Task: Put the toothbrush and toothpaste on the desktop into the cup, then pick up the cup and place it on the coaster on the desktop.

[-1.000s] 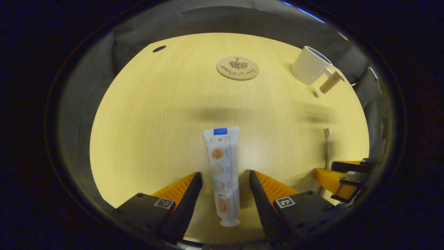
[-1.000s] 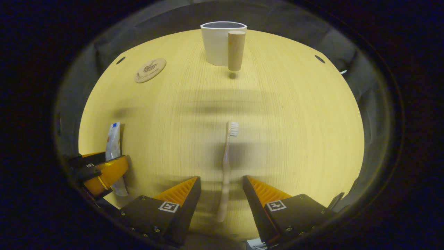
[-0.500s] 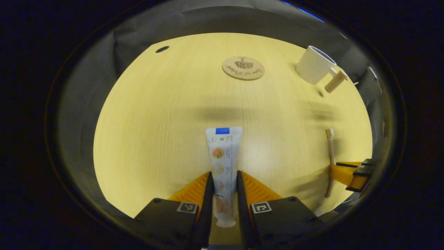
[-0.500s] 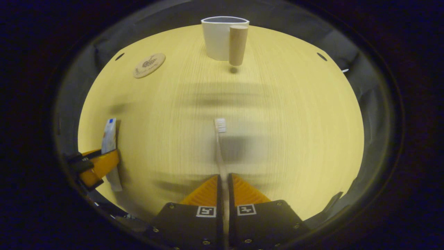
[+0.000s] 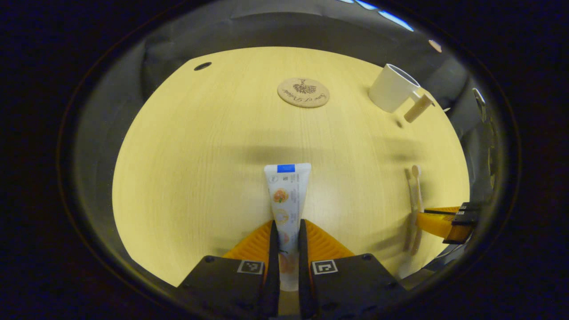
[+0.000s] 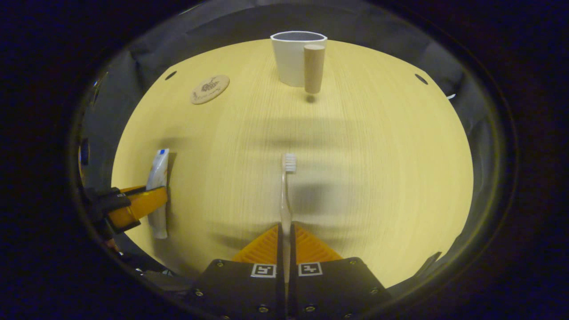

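The left gripper (image 5: 284, 249) pinches the soft, light toothpaste (image 5: 286, 195) near its cap end; the right gripper (image 6: 285, 242) clamps the stiff, slim toothbrush (image 6: 286, 191) low on its handle. The cup (image 6: 293, 55) stands far across the worktop (image 6: 378, 169).

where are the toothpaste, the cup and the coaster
toothpaste (image 5: 286, 191), left gripper view, printed tube body
cup (image 6: 292, 60), right gripper view, outer wall
coaster (image 5: 303, 92), left gripper view, printed top face
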{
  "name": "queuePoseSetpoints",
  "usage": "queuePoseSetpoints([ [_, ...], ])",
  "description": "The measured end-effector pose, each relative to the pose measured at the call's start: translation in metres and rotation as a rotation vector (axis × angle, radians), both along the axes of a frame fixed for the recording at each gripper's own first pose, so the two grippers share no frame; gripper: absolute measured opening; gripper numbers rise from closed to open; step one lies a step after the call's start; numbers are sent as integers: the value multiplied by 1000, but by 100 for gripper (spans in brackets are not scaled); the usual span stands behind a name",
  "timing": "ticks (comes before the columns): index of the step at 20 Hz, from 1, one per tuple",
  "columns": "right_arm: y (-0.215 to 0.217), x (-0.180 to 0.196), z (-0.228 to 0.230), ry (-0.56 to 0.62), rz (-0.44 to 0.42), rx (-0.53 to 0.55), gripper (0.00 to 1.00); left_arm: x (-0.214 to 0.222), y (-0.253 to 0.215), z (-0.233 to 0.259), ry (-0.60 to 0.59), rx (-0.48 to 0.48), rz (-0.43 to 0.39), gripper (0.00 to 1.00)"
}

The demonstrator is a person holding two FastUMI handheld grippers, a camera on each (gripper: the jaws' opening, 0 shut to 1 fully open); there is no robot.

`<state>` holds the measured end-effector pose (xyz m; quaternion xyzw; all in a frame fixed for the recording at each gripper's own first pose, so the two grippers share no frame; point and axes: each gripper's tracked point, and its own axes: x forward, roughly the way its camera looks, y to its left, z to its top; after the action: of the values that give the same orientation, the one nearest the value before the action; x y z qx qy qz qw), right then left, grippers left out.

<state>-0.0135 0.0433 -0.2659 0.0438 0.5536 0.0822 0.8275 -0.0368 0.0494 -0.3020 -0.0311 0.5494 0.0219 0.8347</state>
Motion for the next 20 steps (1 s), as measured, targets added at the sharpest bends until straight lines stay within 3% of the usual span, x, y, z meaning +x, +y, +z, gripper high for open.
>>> queuePoseSetpoints([
  [3,2,5,16,-59,-29,62,3,4,-4,10,-40,3,-12,25],
  [4,2,8,24,-91,-35,77,4,7,-6,14,-59,5,-20,30],
  [5,1,10,30,-117,-32,82,3,11,-10,20,-79,4,-28,25],
  [20,-5,82,166,-670,-41,259,4,98,-66,133,-505,-21,-132,25],
])
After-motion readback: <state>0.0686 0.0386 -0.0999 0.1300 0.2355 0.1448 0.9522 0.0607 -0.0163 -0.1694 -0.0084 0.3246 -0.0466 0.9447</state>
